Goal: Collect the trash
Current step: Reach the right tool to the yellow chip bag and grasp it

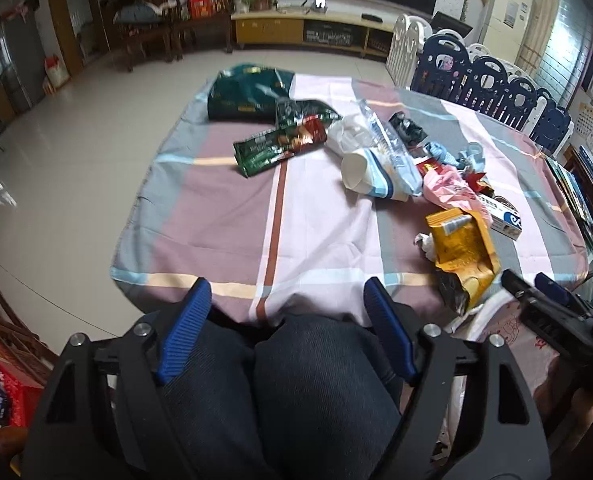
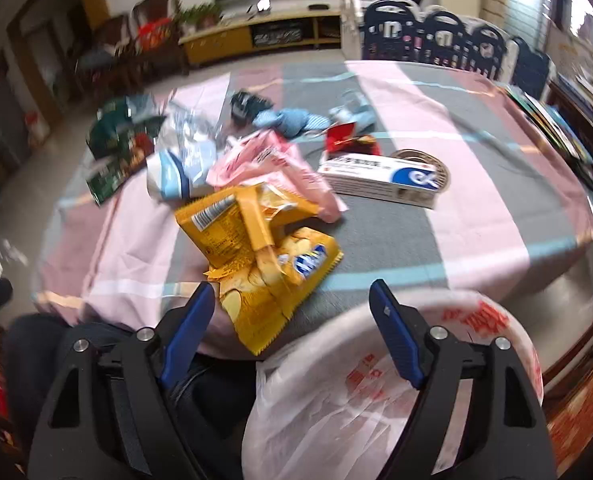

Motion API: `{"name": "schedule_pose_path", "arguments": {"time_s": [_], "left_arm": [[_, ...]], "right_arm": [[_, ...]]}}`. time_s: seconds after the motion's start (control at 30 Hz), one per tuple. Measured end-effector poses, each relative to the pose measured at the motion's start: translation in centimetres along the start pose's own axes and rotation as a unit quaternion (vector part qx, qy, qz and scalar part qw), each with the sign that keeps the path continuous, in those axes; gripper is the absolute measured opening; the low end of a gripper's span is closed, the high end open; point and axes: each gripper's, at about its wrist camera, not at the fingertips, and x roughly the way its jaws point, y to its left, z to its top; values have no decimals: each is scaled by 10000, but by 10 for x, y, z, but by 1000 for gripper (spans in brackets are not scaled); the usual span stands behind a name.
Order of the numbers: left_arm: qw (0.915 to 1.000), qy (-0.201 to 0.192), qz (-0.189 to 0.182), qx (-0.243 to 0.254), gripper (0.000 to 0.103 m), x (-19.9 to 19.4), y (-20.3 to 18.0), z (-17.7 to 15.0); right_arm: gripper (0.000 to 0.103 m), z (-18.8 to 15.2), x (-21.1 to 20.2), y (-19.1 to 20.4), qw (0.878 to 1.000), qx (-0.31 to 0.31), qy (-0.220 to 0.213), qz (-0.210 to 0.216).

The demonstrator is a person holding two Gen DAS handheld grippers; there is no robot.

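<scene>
Both the left gripper (image 1: pixel 286 292) and right gripper (image 2: pixel 292 296) are held wide apart, empty, near the yellow chip bag (image 2: pixel 264 256).

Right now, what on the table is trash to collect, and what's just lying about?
Job:
yellow chip bag
pink wrapper
green snack packets
paper cup
white plastic bag, probably the collection bag

Lying about:
striped tablecloth
tape roll
playpen fence
TV cabinet
</scene>
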Motion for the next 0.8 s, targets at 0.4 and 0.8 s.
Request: {"name": "schedule_pose_path", "arguments": {"time_s": [0.4,0.8], "left_arm": [[9981,68,129,-603,89,120,53,127],[9880,890,113,1258,70,235,26,183]], "right_arm": [[28,5,48,17,9970,-536,454,315],[26,2,27,-23,9955,250,557,730]]}}
